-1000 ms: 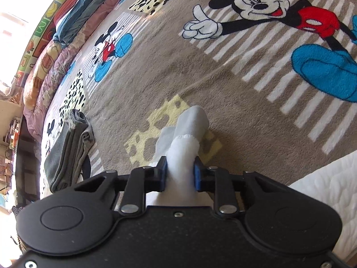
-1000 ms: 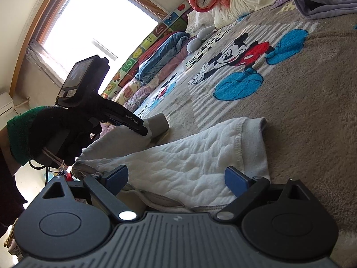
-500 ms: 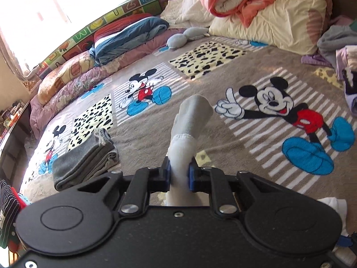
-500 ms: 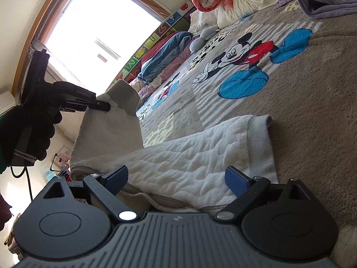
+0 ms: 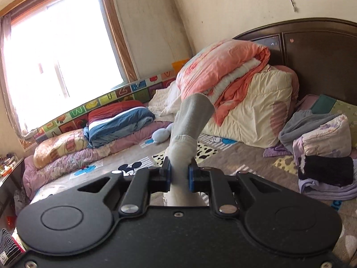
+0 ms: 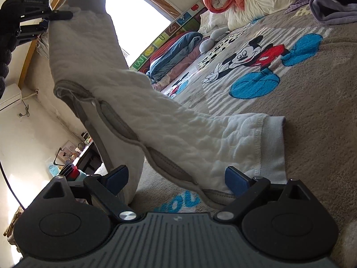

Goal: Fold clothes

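Left gripper [image 5: 179,174] has lifted the white garment [image 6: 138,102] higher, fingers clamped on its sleeve; right gripper [image 6: 177,176] fingers apart, garment's other end between them on the bed [image 6: 312,102].

The left gripper [image 5: 178,174] conceals the section of the white garment [image 5: 181,154] clamped between its blue pads, and the black gripper body blocks everything below it. In the right wrist view, the left gripper [image 6: 64,14] is cut off by the frame edge at 10 o'clock; its pads are not distinguishable. The garment [image 6: 156,116] hides part of the window [image 6: 138,13] and the blanket [image 6: 312,102] beneath it. Its lower hem passes behind the right gripper [image 6: 178,178] body at 6 o'clock. The window glare is overexposed; nothing outside is discernible. Items on the side table [image 6: 84,154] at 8 o'clock are too small to identify.
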Tool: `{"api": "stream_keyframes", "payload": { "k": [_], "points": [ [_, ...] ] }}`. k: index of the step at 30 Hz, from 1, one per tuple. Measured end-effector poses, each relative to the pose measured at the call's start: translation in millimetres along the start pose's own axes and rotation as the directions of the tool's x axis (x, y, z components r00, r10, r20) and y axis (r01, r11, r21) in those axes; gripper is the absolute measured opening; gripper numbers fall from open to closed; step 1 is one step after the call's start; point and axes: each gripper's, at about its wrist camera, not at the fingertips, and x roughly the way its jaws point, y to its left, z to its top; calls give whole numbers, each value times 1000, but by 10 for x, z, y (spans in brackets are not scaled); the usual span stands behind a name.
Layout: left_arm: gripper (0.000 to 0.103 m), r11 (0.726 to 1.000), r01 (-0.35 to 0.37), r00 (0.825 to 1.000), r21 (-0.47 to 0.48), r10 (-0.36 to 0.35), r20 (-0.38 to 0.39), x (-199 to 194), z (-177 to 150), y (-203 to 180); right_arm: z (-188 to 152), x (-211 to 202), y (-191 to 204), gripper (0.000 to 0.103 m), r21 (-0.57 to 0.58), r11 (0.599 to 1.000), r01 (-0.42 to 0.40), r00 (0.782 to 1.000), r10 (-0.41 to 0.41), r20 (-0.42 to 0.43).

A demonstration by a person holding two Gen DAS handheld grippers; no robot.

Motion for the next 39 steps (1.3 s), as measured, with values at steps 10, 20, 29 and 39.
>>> {"api": "stream_keyframes", "payload": {
  "k": [10,20,29,39],
  "points": [
    [13,990,-39,995,-135,51,89,-43,86,156,39,-68,-49,93,22,1000,-5,1000,5,26],
    [13,961,-169,979,-221,139,-148,347,-969,674,28,-33,-56,93,30,1000,-9,1000,8,7],
    [13,909,-259,946,-326,169,-278,343,-1857,1170,-41,45,-22,93,11,1000,-3,999,3,-33],
    [13,801,-331,926,-500,173,-336,134,-2741,1735,-160,185,14,93,6,999,-54,993,54,-101]
  ]
}}
